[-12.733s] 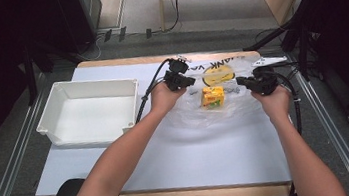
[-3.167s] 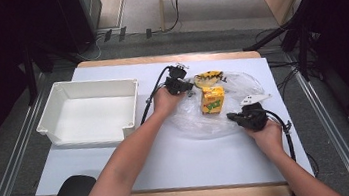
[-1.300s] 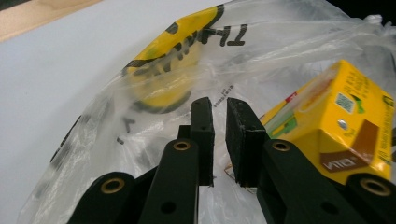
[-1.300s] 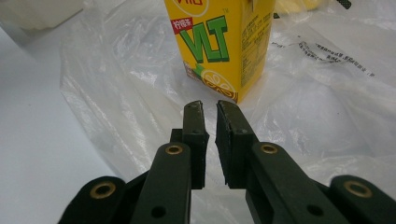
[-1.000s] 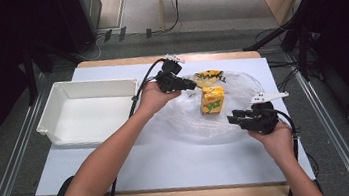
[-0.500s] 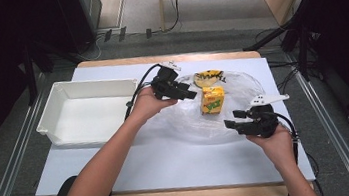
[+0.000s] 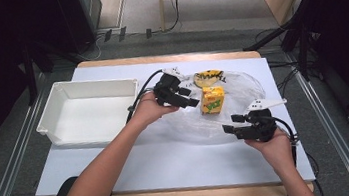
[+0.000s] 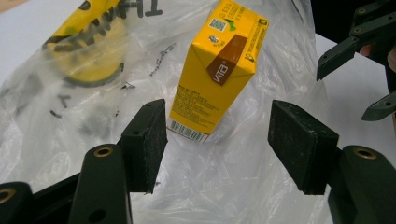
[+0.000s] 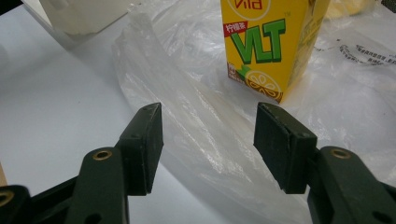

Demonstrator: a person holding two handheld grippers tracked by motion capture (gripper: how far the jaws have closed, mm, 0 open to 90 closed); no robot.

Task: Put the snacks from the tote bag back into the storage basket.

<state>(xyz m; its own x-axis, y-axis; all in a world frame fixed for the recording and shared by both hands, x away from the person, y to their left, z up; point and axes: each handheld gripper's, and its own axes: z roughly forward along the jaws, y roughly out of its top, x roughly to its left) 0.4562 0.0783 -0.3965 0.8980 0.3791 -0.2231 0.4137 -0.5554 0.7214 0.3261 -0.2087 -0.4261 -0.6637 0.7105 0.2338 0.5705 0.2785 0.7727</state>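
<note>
Where it faces the right gripper [image 9: 208, 142], yellow carton [image 9: 268, 44] reads "VLT".

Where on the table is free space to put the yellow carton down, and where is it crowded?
The near strip of the table, between the plastic bag and the front edge, lies bare. The white bin at the left is empty. The far right is crowded: the yellow carton stands on the spread bag between the open left gripper and right gripper.

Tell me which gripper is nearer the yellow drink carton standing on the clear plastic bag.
Left. The left gripper sits just beside the yellow drink carton; the right gripper hangs farther off, nearer the person.
</note>
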